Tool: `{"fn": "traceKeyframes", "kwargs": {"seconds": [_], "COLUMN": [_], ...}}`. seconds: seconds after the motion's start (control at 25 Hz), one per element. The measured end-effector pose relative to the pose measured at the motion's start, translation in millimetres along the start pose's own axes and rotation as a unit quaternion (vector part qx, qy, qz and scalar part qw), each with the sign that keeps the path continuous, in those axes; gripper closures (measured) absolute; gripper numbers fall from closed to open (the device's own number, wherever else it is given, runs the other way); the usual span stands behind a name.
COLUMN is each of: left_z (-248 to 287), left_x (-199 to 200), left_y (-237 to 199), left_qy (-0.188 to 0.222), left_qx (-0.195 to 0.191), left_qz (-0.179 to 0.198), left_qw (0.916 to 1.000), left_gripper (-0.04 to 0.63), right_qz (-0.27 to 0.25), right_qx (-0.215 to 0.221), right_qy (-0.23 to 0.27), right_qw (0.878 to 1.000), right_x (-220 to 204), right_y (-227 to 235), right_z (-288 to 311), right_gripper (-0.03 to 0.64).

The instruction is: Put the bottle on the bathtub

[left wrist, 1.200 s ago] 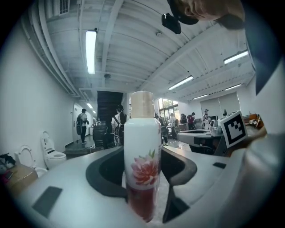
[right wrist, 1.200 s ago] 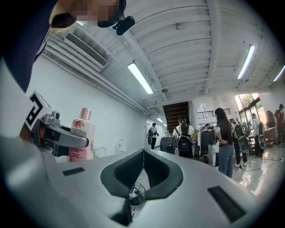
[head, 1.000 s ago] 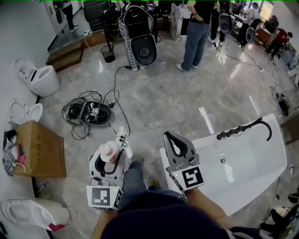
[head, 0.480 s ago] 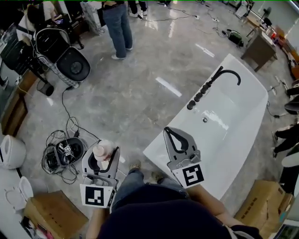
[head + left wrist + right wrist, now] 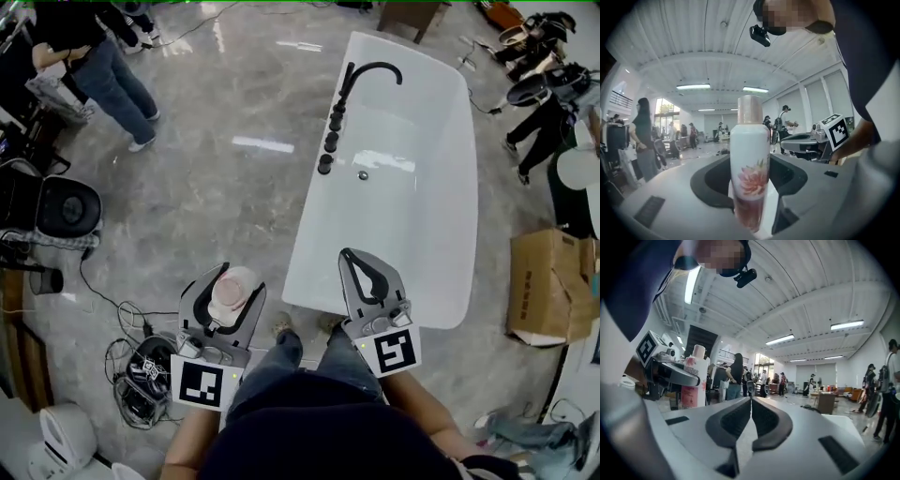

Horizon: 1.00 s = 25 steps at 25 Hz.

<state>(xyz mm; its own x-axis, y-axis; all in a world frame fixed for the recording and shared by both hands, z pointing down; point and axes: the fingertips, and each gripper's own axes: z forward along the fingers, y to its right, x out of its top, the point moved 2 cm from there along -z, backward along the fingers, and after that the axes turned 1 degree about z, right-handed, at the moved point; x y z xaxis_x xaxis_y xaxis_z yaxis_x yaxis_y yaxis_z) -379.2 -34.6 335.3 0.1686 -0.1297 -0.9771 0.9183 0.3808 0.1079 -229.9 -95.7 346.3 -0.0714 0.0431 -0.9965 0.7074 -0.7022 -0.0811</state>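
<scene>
**Left hand-held gripper carries the bottle beside the tub's near end**

Left hand-held gripper (image 5: 236,279) is clenched on the bottle (image 5: 232,292), one dark jaw pressed against each side. The bottle is white with a pink flower, a pink lower part and a pink cap. It stands upright, and the head view looks down on its cap. The person's left forearm (image 5: 187,445) reaches forward from the body. The marker cube (image 5: 202,382) sits nearest the wearer and the jaws point away.

Level with it on the other side, the right hand-held gripper (image 5: 352,258) is clamped together on nothing. Its own view shows the two jaws meeting along a thin seam. The right forearm (image 5: 427,427) stretches out alongside the left one. The person's jeans-clad legs (image 5: 281,361) show between the two tools.

The bottle hangs over the grey marble floor (image 5: 216,187), just left of the near corner of the bathtub (image 5: 422,225) and apart from it. The right tool's jaws overlap the tub's near end.

A tangle of cables and a black device (image 5: 150,366) lies on the floor to the left. A cardboard box (image 5: 548,286) sits right of the tub.

Farther along the tub's left rim runs a row of black knobs (image 5: 330,141), with a curved black faucet (image 5: 361,70) beyond them. A bystander in jeans (image 5: 103,66) stands at the far left.
</scene>
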Motion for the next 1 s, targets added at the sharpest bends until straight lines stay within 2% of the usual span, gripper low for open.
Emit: {"fn": "traceKeyframes", "kwargs": {"seconds": [0.2, 0.44, 0.64, 0.88, 1.0], "left_z": [34.2, 76.0, 88.8, 119.1, 123.7], "left_x": [-17.4, -26.8, -65.0, -109.8, -122.1], "left_y": [20.4, 47.2, 66.4, 72.8, 79.1], "left_qy": [0.006, 0.006, 0.006, 0.020, 0.022], "left_qx": [-0.083, -0.139, -0.156, -0.151, -0.143], "left_qz": [-0.009, -0.014, -0.020, -0.040, -0.036], "left_qw": [0.9965, 0.9902, 0.9875, 0.9875, 0.9888], "left_gripper": [0.354, 0.354, 0.354, 0.354, 0.354], "right_qz": [0.010, 0.021, 0.026, 0.023, 0.015], "right_qx": [-0.062, -0.081, -0.076, -0.027, -0.003], "right_qy": [-0.024, -0.047, -0.043, -0.075, -0.088], "right_qw": [0.998, 0.995, 0.996, 0.997, 0.996], "right_x": [-21.7, -29.3, -64.7, -126.8, -142.8], "right_y": [5.6, 23.2, 20.4, 19.2, 18.0], "right_z": [-23.6, -32.9, -28.8, -11.6, -13.8], "right_gripper": [0.591, 0.591, 0.591, 0.591, 0.591]}}
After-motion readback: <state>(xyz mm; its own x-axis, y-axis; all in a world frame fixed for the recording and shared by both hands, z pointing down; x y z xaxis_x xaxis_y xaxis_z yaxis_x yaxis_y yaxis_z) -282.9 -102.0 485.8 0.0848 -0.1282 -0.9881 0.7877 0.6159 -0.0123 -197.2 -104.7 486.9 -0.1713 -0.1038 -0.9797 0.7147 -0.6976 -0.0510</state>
